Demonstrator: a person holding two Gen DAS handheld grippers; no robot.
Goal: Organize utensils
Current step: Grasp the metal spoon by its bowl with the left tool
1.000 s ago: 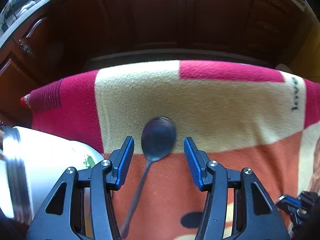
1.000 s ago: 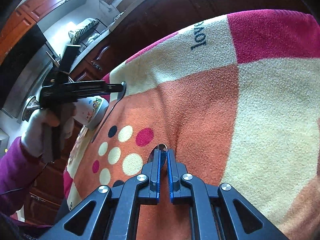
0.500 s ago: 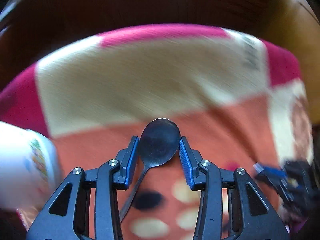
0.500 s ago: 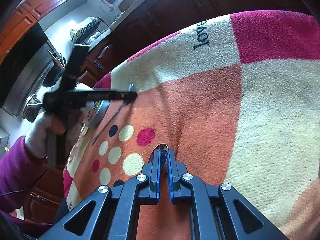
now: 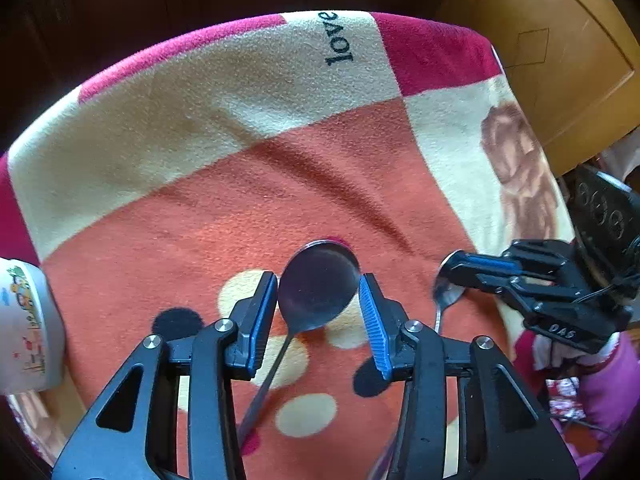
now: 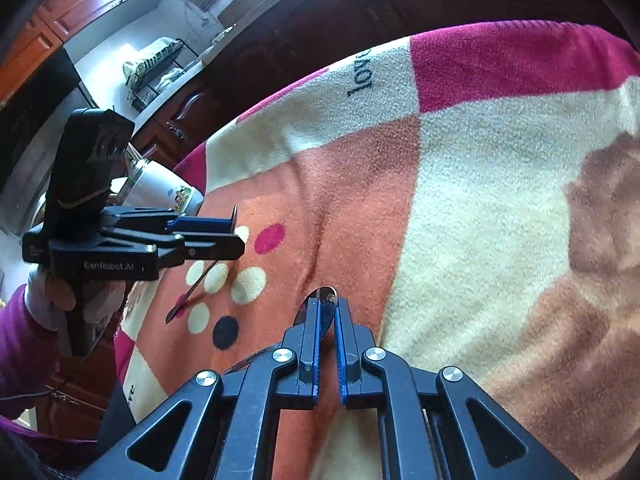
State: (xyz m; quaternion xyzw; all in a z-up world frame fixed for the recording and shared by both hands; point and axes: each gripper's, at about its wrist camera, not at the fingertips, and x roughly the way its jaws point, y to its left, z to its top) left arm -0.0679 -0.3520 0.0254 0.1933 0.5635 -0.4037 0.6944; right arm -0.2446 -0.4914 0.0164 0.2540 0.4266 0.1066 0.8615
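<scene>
We see the large spoon (image 5: 318, 286) with its bowl between the blue pads of our left claw (image 5: 319, 304), lifted above the blanket (image 5: 248, 128); the jaws are opening slightly yet still touch the bowl's edges. Our right claw (image 6: 327, 344) is clenched on a smaller spoon (image 6: 323, 296), whose bowl tip pokes out beyond its pads.

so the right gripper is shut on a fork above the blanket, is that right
Not a fork: the right gripper is shut on a spoon, whose rounded bowl shows in the left wrist view. It is above the blanket, as you said.
</scene>
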